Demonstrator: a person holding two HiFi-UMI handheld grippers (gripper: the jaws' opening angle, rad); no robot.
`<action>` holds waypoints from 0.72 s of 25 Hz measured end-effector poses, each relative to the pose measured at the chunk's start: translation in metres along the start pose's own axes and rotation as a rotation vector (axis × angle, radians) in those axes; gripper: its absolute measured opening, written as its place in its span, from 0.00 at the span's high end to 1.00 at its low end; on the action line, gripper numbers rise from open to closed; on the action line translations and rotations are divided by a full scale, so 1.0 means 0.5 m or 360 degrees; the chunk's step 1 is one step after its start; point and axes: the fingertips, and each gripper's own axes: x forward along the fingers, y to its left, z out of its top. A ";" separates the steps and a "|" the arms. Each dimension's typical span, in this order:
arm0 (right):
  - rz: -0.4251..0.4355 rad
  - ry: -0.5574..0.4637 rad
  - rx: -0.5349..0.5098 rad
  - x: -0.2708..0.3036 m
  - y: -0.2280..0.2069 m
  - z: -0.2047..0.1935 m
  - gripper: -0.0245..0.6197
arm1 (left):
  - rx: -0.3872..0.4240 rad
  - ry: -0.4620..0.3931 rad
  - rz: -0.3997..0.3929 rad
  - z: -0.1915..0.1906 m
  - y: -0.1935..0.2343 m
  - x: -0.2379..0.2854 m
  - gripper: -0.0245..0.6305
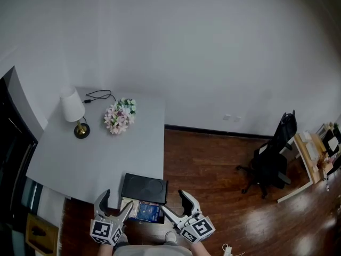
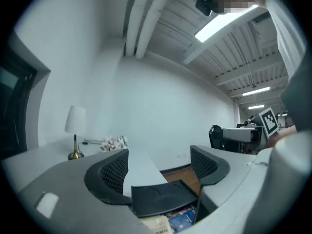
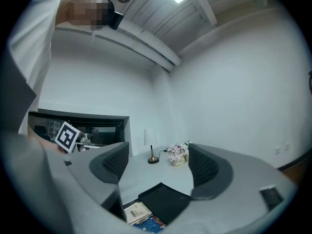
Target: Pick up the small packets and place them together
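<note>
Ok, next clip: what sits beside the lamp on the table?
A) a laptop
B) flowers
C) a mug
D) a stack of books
B: in the head view the flowers sit just right of the lamp on the table.

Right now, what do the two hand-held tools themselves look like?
The left grey two-jaw tool and the right grey two-jaw tool look alike. Both have curved light-grey fingers lined with black textured pads, and each carries a white cube with black square markers at its back end. No cables are visible on either one.
</note>
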 end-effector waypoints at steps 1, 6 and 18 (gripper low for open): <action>0.0004 -0.0002 -0.0014 0.003 0.002 0.002 0.38 | 0.0065 -0.0042 0.0028 0.031 0.007 -0.003 0.35; 0.0021 0.0001 -0.0068 0.012 0.010 0.009 0.38 | 0.0222 -0.0222 0.0097 0.140 0.028 -0.025 0.33; 0.0112 0.0348 0.0251 0.054 0.023 -0.140 0.38 | 0.0057 -0.0212 0.0188 0.109 0.075 -0.045 0.36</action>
